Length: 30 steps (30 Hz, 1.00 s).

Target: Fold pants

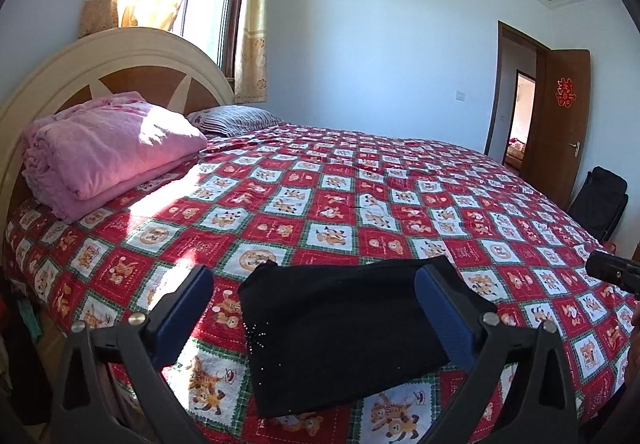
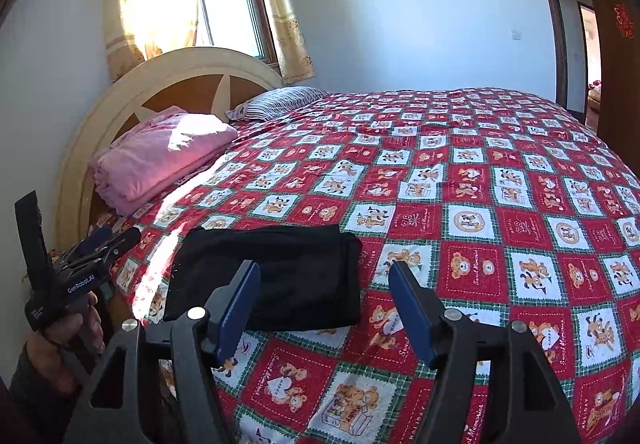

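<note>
Bedroom, big bed (image 1: 360, 180) under a red-and-white checked teddy-bear quilt, cream headboard, sunlit window behind, door open on the far side. The pants (image 1: 344, 340), black, sit as a compact folded rectangle near the bed's close edge, flat on the quilt, folding looks done or nearly so. Left gripper (image 1: 314, 310) has its jaws spread wide, above the bundle, nothing clamped. Right gripper (image 2: 324, 302) is partly open, also empty, with the pants just ahead and to its left (pads not on the fabric in either view). Risks, as a guess: the stack lies close to the mattress edge, so a low sweep by either jaw could snag the top layer and pull the fold open or nudge it off the side; slick fabric may also slump by itself. The pink folded blanket (image 1: 108, 152) and striped pillow (image 1: 236, 118) are well apart, no trouble there. Writing: "GenRobot.AI" on the left gripper's body in the right view; quilt squares read "Sweet Memories", "HAPPY", "HOLIDAY"; a red double-happiness character on the door (image 1: 566, 92).
</note>
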Available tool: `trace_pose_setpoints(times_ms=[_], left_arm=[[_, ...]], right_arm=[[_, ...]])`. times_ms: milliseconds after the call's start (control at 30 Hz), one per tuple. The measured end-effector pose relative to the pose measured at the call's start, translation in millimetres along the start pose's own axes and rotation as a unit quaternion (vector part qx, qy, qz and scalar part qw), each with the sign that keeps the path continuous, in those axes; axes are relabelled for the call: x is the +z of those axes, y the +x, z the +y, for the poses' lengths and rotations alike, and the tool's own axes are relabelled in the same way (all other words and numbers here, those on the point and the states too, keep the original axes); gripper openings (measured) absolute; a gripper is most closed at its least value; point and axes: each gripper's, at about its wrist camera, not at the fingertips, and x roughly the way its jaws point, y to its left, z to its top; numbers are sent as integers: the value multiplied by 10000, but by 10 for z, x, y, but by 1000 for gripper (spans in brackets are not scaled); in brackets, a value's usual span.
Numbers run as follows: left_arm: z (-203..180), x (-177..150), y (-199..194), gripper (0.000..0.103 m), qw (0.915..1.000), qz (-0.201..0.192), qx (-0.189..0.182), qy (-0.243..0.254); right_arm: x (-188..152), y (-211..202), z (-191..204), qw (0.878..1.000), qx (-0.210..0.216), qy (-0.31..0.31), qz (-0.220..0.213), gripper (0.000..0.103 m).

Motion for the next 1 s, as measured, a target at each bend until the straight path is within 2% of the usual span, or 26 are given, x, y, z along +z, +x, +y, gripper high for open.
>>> trace_pose_setpoints(times_ms=[1000], left_arm=[[-62,-10,-25,103,9999,10,37,148]], right_arm=[[10,-46,-17,9999,-106,58,-67,69]])
